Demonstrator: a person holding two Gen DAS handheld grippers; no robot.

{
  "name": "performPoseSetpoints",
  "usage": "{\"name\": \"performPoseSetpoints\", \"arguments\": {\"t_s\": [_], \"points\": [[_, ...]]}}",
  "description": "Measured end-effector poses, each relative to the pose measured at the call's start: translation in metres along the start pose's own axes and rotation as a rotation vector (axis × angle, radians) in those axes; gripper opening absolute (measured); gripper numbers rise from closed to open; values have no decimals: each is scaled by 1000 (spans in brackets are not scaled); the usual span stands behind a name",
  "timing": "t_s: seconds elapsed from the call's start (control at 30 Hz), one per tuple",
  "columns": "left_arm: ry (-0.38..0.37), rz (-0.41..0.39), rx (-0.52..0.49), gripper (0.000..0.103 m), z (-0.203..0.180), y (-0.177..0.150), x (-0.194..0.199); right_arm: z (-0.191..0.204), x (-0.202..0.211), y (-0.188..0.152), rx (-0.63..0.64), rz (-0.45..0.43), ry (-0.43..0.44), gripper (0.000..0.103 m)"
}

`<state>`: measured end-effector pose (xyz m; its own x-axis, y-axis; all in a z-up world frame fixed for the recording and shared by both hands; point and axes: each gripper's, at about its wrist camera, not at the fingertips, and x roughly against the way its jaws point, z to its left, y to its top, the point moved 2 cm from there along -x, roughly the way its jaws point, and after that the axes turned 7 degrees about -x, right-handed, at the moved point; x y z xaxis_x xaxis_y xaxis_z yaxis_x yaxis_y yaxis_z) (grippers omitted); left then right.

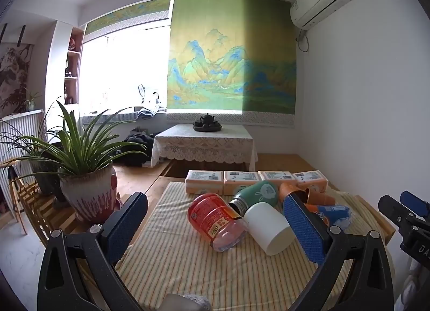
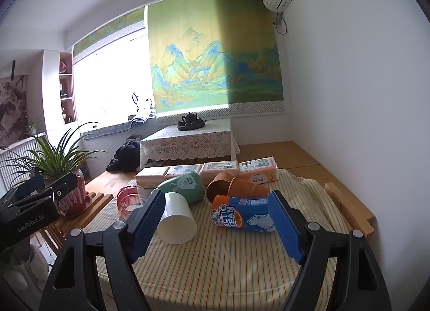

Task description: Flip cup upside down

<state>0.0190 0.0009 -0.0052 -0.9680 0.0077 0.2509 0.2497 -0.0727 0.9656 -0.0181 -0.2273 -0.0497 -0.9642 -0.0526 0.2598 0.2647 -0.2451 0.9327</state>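
Striped cloth covered the counter point(image 2: 242, 270) where your white cup point(image 2: 176, 221) lay on its side, mouth toward you, touching the green bottle point(image 2: 185, 186) behind it. You held both the left gripper point(image 1: 215, 230) and right gripper point(image 2: 215, 227) spread wide and empty, apparently sizing up a sideways grasp. An orange-and-blue pack point(image 2: 242, 215) crowded its right.

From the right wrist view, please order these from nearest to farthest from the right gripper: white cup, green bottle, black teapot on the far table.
1. white cup, lying on its side by the right gripper's left finger.
2. green bottle, just behind the cup.
3. black teapot, far back under the painted blind.
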Motion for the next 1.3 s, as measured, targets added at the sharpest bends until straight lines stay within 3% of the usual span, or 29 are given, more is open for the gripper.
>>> {"name": "performPoseSetpoints", "arguments": {"t_s": [1.3], "points": [[34, -37, -3, 102, 1, -1, 11, 2, 3, 3, 4, -19, -29, 76]]}}
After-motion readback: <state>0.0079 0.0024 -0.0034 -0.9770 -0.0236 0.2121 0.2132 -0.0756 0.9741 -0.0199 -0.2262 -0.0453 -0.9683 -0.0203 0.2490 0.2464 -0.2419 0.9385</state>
